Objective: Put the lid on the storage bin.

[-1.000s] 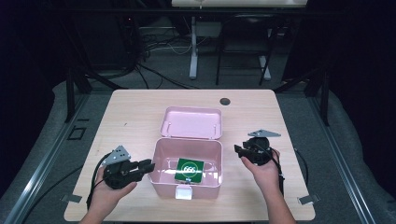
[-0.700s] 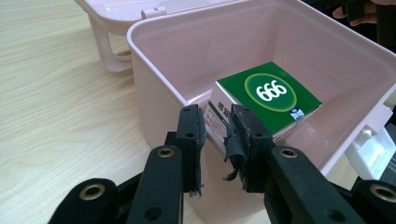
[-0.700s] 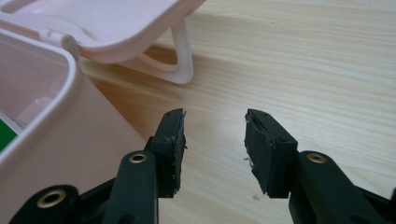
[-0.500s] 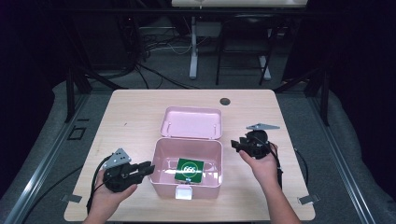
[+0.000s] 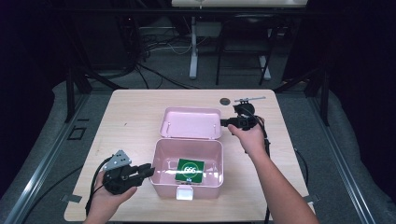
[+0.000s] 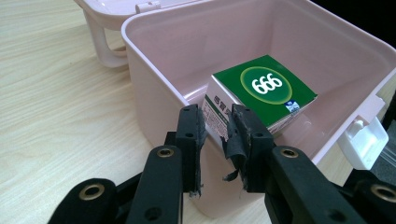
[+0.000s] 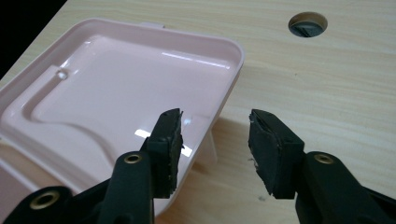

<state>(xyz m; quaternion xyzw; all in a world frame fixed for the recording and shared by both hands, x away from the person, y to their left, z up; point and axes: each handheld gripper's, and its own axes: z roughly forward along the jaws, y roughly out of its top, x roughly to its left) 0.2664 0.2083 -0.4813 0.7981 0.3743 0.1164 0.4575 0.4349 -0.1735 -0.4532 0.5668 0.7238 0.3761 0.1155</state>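
An open pink box (image 5: 161, 184) stands at the table's middle front, with a green carton (image 5: 190, 170) marked 666 lying inside it. Its lid (image 5: 191, 122) lies flipped back flat on the table behind it. My left gripper (image 5: 150, 171) sits at the box's left wall. In the left gripper view its jaws (image 6: 215, 126) stand a narrow gap apart right at the wall (image 6: 159, 107), with the carton (image 6: 266, 88) beyond. My right gripper (image 5: 223, 122) is open at the lid's right edge. One jaw is over the lid (image 7: 130, 79) and the other over bare table (image 7: 215, 135).
A white latch (image 5: 185, 192) hangs on the box's front wall. A round cable hole (image 5: 225, 100) lies in the tabletop behind the lid, also in the right gripper view as the hole (image 7: 307, 24). Bare wood stretches along the table's left and right sides.
My right gripper has moved from beside the box's right side back and left to the lid's right edge. The left gripper has crept slightly toward the box wall.
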